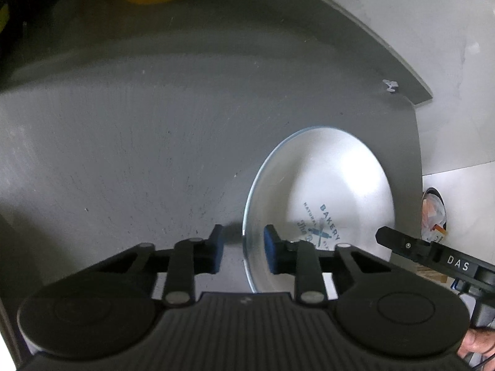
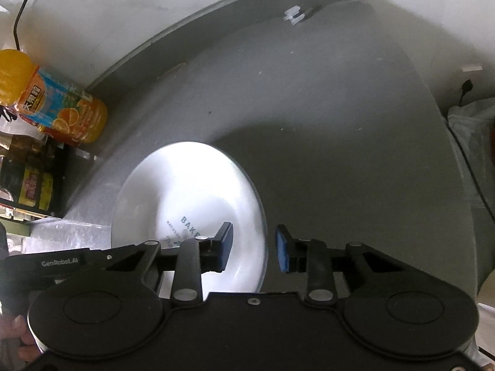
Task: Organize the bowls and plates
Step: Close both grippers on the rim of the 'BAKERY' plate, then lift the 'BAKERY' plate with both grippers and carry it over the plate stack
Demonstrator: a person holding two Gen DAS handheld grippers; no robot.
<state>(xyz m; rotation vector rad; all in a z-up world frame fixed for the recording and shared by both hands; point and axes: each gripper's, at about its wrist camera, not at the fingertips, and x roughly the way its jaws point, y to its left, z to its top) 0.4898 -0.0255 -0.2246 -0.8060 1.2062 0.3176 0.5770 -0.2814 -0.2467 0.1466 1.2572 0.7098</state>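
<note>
A white bowl [image 1: 324,170] with a blue "BAKERY" print inside sits on the grey table [image 1: 123,154]. My left gripper [image 1: 243,249] is open and straddles the bowl's left rim, one blue pad outside it and one inside. In the right wrist view the same bowl [image 2: 185,179] lies low and left. My right gripper [image 2: 254,249] is open too, straddling the right rim with its left pad over the bowl's inside. The blue pads stand apart from the rim. Each gripper's body shows at the edge of the other's view.
An orange juice bottle [image 2: 62,114] stands at the table's back left, with dark packets [image 2: 31,179] beside it. A small white plastic clip [image 2: 294,14] lies near the far edge. A white bag [image 2: 470,130] and a black cable sit off the table's right side.
</note>
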